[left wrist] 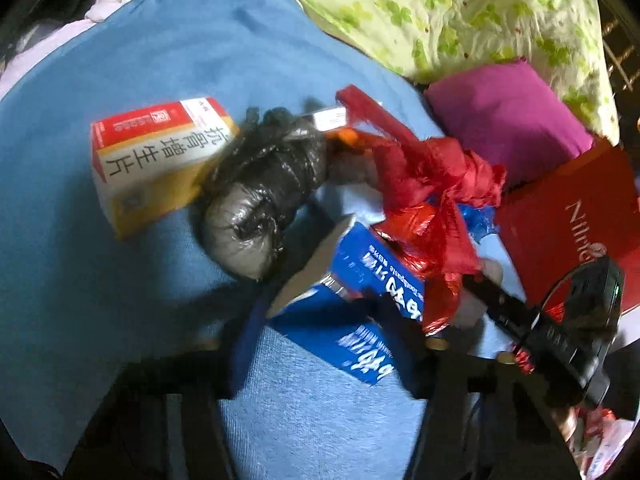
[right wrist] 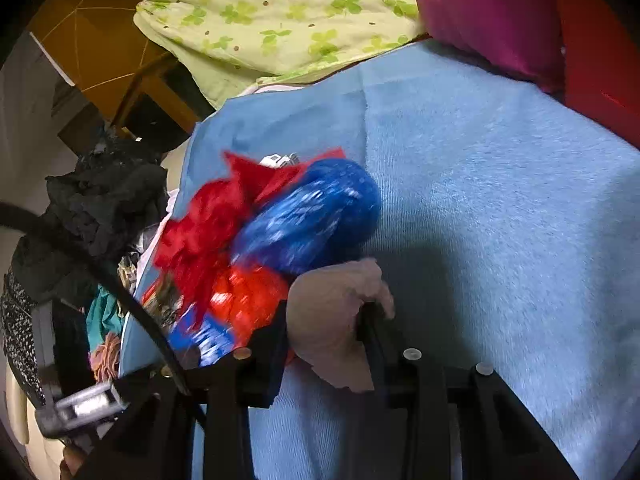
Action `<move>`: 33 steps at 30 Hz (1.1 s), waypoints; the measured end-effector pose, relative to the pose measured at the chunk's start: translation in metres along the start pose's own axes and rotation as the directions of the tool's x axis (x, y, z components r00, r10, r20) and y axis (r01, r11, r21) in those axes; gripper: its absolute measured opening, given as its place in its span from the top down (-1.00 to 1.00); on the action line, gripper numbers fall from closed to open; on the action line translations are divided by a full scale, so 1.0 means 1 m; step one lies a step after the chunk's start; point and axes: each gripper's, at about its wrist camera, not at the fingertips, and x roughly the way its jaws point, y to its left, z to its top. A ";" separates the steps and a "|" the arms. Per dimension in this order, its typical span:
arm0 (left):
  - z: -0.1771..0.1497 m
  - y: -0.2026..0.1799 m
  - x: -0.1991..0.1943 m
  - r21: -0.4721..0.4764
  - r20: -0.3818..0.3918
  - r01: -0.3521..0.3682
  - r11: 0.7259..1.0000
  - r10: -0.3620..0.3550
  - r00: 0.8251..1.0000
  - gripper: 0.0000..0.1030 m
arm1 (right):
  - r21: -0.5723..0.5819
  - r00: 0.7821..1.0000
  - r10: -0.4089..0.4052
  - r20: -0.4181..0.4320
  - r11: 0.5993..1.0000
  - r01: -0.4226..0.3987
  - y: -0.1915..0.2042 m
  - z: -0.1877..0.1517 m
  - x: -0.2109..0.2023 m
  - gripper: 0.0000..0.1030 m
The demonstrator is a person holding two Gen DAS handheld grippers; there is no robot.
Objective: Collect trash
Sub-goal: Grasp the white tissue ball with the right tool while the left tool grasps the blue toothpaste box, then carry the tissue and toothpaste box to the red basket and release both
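Observation:
On a blue towel [left wrist: 120, 240] lie an orange-and-white medicine box [left wrist: 156, 160], a knotted black plastic bag [left wrist: 260, 192], a blue toothpaste box [left wrist: 360, 312] and a knotted red plastic bag [left wrist: 432, 200]. My left gripper [left wrist: 332, 332] holds the blue toothpaste box between its fingers. My right gripper [right wrist: 324, 320] is shut on a crumpled beige tissue wad [right wrist: 332, 320]; it also shows in the left wrist view [left wrist: 496, 300]. Right beside it lie the red bag [right wrist: 224, 240] and a blue plastic bag [right wrist: 312, 216].
A green clover-print quilt [left wrist: 460, 12] and a magenta pillow [left wrist: 508, 116] lie behind the towel. A red box [left wrist: 580, 220] sits at the right. Dark clothes [right wrist: 96, 208] pile up left of the towel, over a brown floor [right wrist: 92, 40].

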 end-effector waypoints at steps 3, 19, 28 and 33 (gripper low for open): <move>-0.005 -0.003 -0.003 0.012 -0.002 0.020 1.000 -0.020 1.000 0.54 | -0.011 1.000 0.006 0.022 1.000 -0.006 0.004 -0.007 -0.017 0.28; -0.065 -0.043 -0.042 0.159 0.042 -0.066 0.985 0.060 0.997 -0.48 | -0.032 0.993 -0.027 0.117 0.999 0.030 -0.009 -0.065 -0.088 0.28; -0.055 -0.086 -0.006 0.224 0.057 -0.203 0.953 0.195 0.979 -0.58 | -0.064 0.984 -0.043 0.172 0.996 0.055 -0.023 -0.088 -0.092 0.28; -0.054 -0.114 0.012 0.258 0.064 -0.252 0.933 0.243 0.968 -0.61 | -0.072 0.975 -0.089 0.205 0.992 0.106 -0.030 -0.096 -0.093 0.28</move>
